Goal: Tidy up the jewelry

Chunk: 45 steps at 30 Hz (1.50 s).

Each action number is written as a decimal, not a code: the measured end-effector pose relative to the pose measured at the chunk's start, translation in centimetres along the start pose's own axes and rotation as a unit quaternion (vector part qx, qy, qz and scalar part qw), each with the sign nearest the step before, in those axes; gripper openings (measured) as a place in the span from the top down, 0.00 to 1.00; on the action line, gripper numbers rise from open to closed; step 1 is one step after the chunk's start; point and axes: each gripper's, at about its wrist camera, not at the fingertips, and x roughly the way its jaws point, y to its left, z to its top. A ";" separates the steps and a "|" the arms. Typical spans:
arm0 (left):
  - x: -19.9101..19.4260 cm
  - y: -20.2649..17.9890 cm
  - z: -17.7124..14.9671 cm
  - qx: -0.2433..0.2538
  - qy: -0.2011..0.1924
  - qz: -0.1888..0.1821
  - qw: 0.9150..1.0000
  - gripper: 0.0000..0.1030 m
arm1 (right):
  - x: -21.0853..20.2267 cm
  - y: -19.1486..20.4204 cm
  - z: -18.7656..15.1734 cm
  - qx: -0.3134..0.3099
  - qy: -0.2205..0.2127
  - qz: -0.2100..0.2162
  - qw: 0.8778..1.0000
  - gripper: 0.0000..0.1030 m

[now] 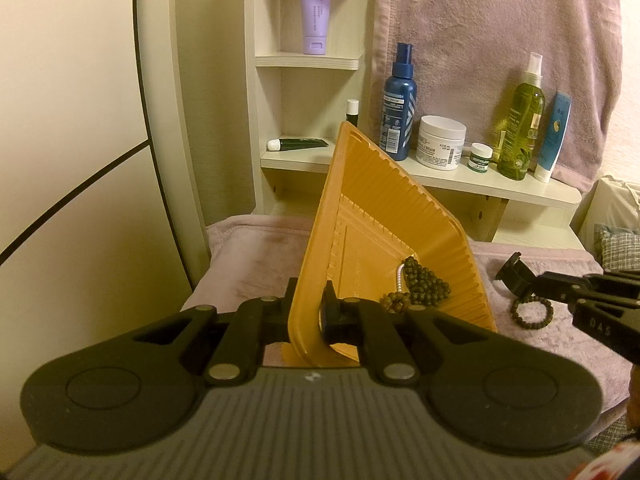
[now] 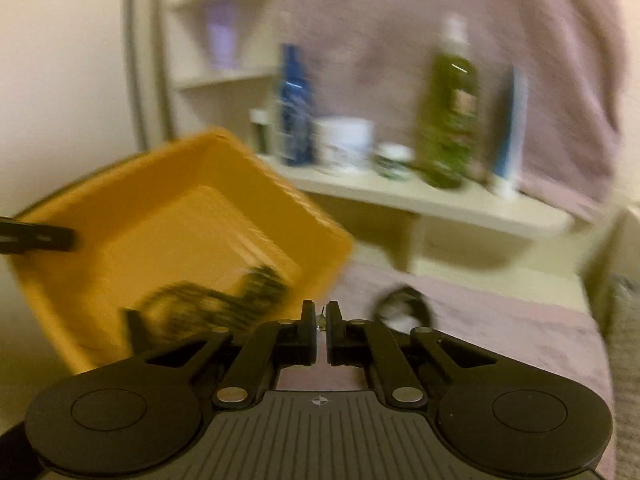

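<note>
Left gripper (image 1: 307,304) clamps the rim of the tilted yellow tray (image 1: 384,216), likely so the bead strands (image 1: 424,280) pool low, while right gripper (image 2: 320,320), nearly shut on something tiny, unclear what, sits above a beaded bracelet (image 1: 531,312) on the pink cloth (image 1: 248,256).
</note>
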 end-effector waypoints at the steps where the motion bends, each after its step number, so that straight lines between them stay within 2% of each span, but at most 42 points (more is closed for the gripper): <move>1: 0.0 0.0 0.0 0.000 0.000 0.000 1.000 0.92 | 0.0 0.7 0.3 -0.008 -0.002 0.012 1.000 0.96; 7: 0.1 0.0 0.0 0.000 0.000 0.000 1.000 0.92 | 1.3 3.3 0.5 -0.042 0.004 0.048 0.998 0.96; 23: 0.0 0.0 0.0 -0.001 0.000 0.000 1.000 0.92 | 2.5 4.4 0.5 -0.043 0.018 0.077 0.996 0.94; 30: 0.0 0.0 0.0 -0.001 0.000 -0.001 1.000 0.92 | 1.7 2.8 0.1 -0.011 0.014 0.046 0.999 0.93; 45: 0.0 0.0 0.0 0.000 0.000 0.000 1.000 0.92 | 0.9 -4.6 -2.0 0.049 0.035 -0.088 0.994 0.93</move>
